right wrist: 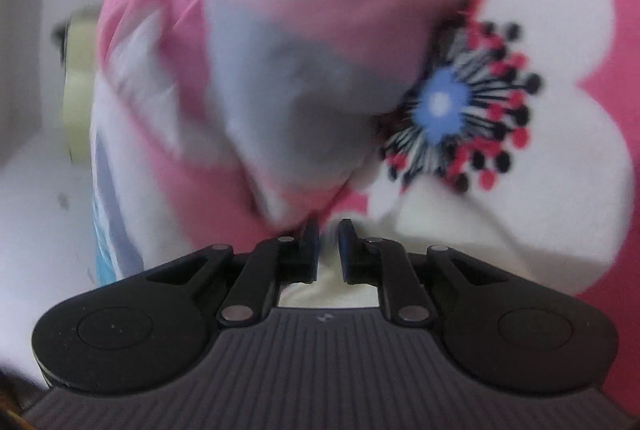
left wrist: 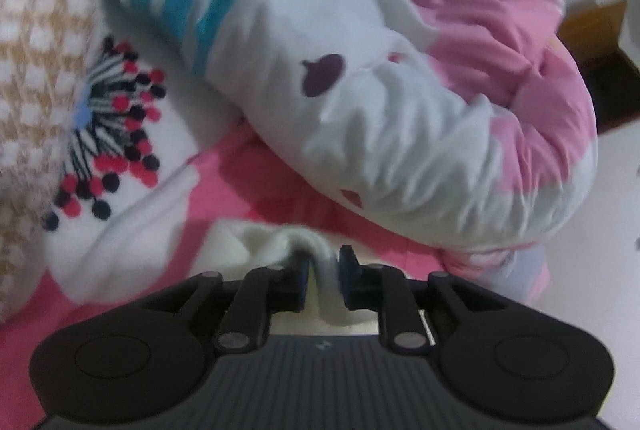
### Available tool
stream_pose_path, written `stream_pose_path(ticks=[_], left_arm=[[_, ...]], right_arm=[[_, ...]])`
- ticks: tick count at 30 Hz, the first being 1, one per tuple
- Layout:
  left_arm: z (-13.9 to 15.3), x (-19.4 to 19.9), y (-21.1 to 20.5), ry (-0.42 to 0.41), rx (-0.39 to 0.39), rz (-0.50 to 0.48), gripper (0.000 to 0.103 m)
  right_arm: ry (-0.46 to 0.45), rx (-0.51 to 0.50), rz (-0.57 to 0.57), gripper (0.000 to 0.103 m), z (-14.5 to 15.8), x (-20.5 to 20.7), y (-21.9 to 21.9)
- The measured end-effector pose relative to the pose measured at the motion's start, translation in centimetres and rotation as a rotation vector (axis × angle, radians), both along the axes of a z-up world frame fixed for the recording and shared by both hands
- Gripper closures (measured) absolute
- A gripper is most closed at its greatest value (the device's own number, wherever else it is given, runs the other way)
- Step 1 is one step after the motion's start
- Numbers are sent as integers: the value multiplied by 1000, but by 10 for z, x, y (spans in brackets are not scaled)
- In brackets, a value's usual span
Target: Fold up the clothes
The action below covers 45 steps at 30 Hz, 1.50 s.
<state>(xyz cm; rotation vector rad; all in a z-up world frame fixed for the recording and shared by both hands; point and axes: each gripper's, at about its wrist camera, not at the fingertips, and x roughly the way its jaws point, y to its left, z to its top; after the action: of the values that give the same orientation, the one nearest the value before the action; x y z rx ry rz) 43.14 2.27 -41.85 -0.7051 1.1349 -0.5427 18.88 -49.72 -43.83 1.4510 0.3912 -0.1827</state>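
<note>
In the left wrist view my left gripper (left wrist: pixel 324 264) is shut on a fold of white cloth (left wrist: pixel 264 242), which bunches up just left of the fingertips and runs back between them. In the right wrist view my right gripper (right wrist: pixel 328 236) stands nearly closed, with cream-white cloth (right wrist: pixel 328 292) showing between and under its fingers; it looks pinched. Motion blur hides how the cloth hangs beyond either gripper.
A bulky rolled quilt (left wrist: pixel 400 134) in white, pink and blue lies across the bed just past the left gripper, and appears blurred as the quilt (right wrist: pixel 280 70). The pink flowered sheet (right wrist: pixel 540 10) covers the bed. A beige checked cloth (left wrist: pixel 32 70) lies left. A cardboard box (left wrist: pixel 592 26) sits on the floor.
</note>
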Motion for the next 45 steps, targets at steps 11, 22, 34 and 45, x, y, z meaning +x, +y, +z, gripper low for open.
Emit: stream_pose_path(ticks=[11,22,34,45], left_arm=[[3,-4,44,62,-193,215,38],[49,-92,104,129,10,69,32],[-6,-169,76,252,8,56,26],[-27,-147,55,172,-63,205,63]], right_arm=[[-2,19,-145,58,13,-48,-6],[84,19,-61,46,49,-141,46],[175,175,-12,37,-9,-177,119],[72,103,-166,48,-29,-152,106]])
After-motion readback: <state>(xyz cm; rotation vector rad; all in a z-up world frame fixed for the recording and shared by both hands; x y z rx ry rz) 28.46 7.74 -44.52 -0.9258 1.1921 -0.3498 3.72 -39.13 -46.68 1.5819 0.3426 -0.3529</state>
